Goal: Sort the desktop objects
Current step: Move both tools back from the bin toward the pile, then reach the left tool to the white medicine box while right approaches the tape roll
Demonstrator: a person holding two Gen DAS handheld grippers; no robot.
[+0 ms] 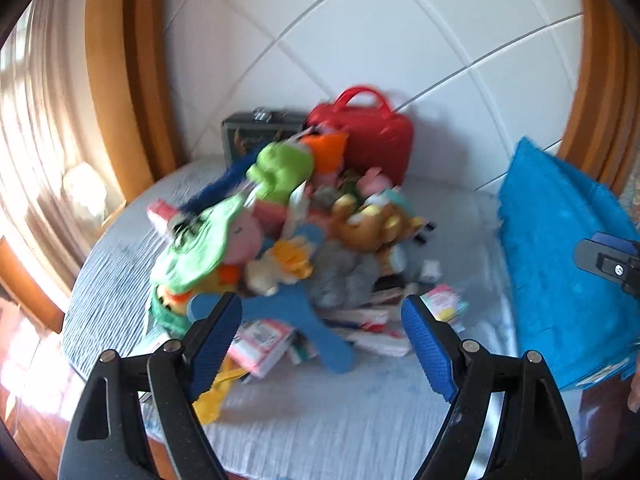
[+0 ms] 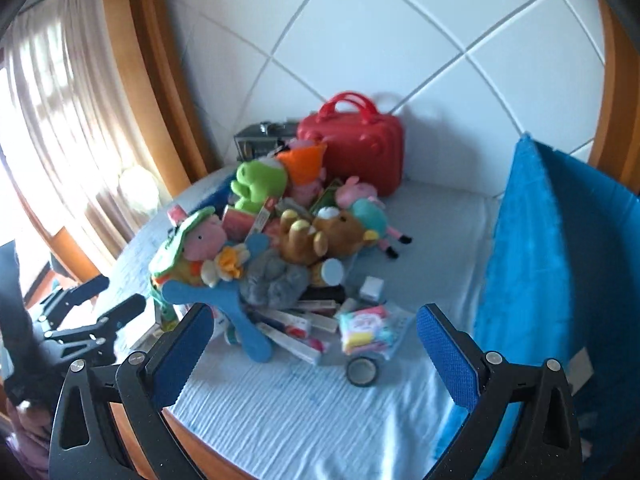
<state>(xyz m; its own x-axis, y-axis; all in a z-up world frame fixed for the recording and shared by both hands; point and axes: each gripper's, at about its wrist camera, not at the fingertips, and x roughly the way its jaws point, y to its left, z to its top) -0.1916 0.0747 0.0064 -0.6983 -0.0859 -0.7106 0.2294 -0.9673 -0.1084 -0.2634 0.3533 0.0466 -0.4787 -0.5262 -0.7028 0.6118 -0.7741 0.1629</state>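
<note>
Sorting has, by the look of it, barely begun: nearly everything sits in one heap on the pale blue cloth covering the surface (image 2: 304, 412). The heap mixes soft toys, among them a green frog plush (image 2: 258, 184), a brown bear plush (image 2: 320, 236) and a grey plush (image 2: 272, 280), with flat boxes and packets beneath, a blue flat toy (image 2: 224, 300) at the front and a pastel tissue pack (image 2: 366, 326) beside a roll of tape (image 2: 362, 372). Behind the heap stand a red case (image 2: 354, 146) and a grey box (image 2: 260, 140), both closed as far as the blur allows; a big blue bag (image 2: 560, 264) stands at the right, and nothing can be seen in it from here. The left gripper (image 1: 322, 334) hangs before the heap with its jaws released and empty, and the right gripper (image 2: 314, 342) likewise has its jaws wide apart, holding nothing. So every item seems left to do.
</note>
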